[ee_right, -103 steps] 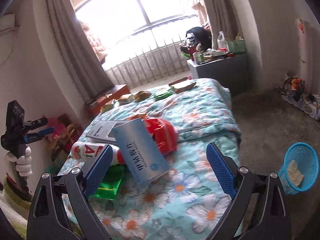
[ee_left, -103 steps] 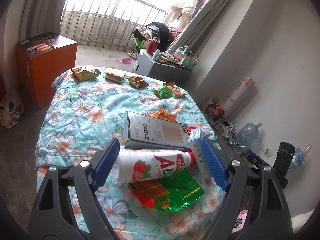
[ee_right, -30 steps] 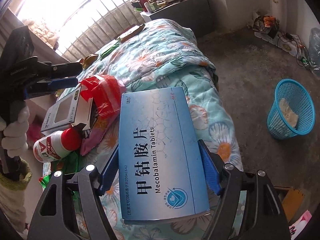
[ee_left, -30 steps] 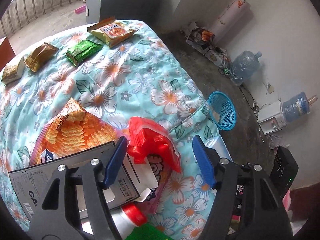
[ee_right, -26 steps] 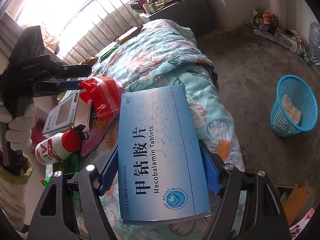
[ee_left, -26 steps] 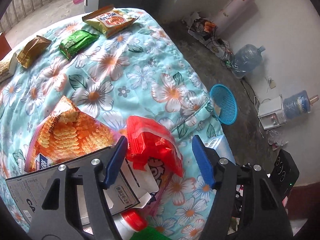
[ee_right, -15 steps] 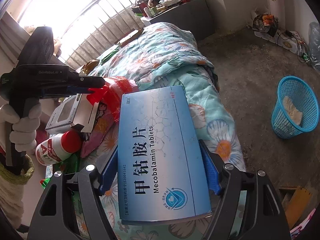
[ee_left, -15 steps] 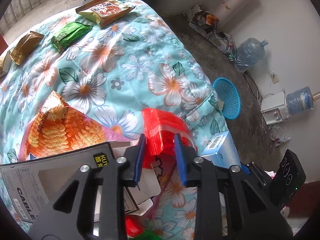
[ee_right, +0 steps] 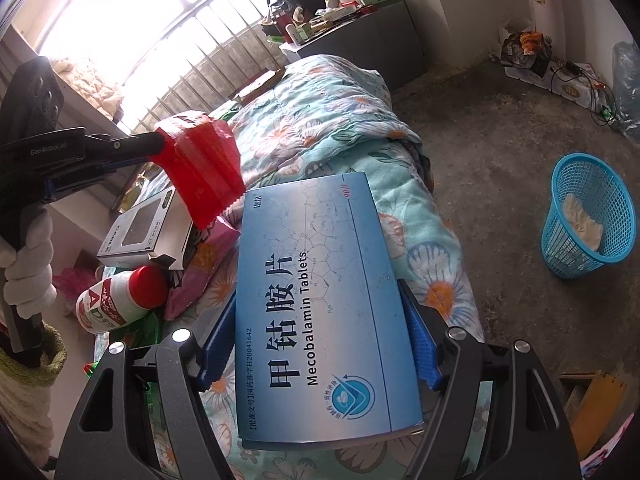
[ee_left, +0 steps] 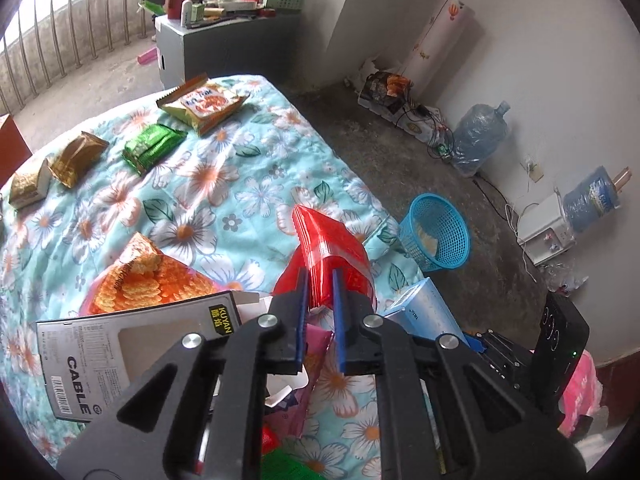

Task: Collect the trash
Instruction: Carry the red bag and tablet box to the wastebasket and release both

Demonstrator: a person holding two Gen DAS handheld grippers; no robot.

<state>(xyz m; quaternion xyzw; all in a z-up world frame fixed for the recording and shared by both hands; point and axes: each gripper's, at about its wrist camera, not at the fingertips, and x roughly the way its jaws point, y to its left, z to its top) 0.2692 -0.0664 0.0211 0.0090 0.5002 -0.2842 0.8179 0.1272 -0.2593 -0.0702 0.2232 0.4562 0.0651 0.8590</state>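
Observation:
A crinkled red wrapper [ee_left: 328,240] hangs lifted above the floral bed quilt [ee_left: 240,184]. My left gripper [ee_left: 319,280] is closing, and its blue pads pinch the wrapper's lower edge. The right wrist view shows the same red wrapper [ee_right: 204,164] dangling from the left gripper [ee_right: 159,142], which a gloved hand holds. My right gripper [ee_right: 318,312] is shut across the width of a blue Mecobalamin tablet box [ee_right: 316,300], held over the bed's near corner. A blue mesh basket [ee_right: 588,216] stands on the floor to the right with a pale scrap in it.
On the quilt lie a black-and-white cable box [ee_left: 132,344], an orange chip bag [ee_left: 148,280], a red-capped white bottle [ee_right: 120,300] and several snack packs [ee_left: 200,104] at the far edge. A grey cabinet [ee_left: 224,44] stands beyond. Water jugs [ee_left: 480,136] and cables line the wall.
The left jaws closed from wide open onto the red wrapper and lifted it off the pile. The right gripper with the blue box stayed where it was.

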